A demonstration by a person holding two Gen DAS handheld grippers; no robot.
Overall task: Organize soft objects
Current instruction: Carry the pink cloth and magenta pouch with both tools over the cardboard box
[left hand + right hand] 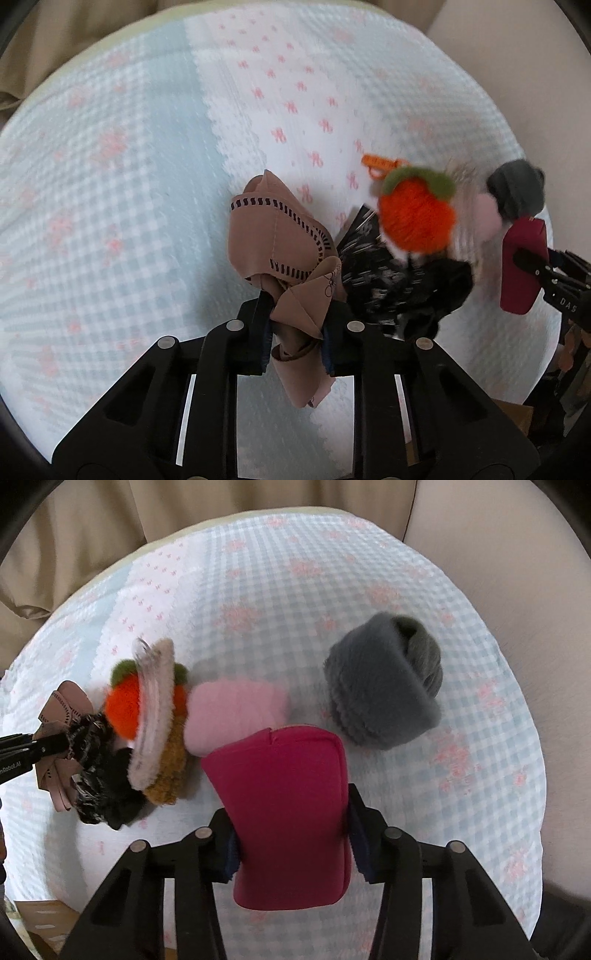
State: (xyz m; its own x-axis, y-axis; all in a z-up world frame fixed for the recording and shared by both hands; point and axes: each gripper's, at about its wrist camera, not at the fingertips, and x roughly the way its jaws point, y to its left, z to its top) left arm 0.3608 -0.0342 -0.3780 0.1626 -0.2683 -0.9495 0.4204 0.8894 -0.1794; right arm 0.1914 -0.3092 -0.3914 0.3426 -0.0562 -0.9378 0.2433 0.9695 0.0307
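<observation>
My left gripper (297, 334) is shut on a tan ribbon bow (275, 236) with dark stitching, held above the checked cloth (110, 184). My right gripper (291, 845) is shut on a magenta soft pouch (284, 797); the pouch also shows in the left wrist view (522, 262). Beside the bow lie a black scrunchie (402, 284) and an orange plush fruit (415, 214) with a green top. In the right wrist view I see the orange plush (122, 705), a fuzzy hair clip (155, 716), a pink plush item (232, 709), a grey furry band (384, 690) and the bow (62, 709).
The round table is covered by a blue-and-white checked cloth with pink flowers (461, 757). Beige curtains (74, 535) hang behind it. An orange tag (380, 164) lies by the plush fruit. A mustard fuzzy piece (170, 771) lies under the hair clip.
</observation>
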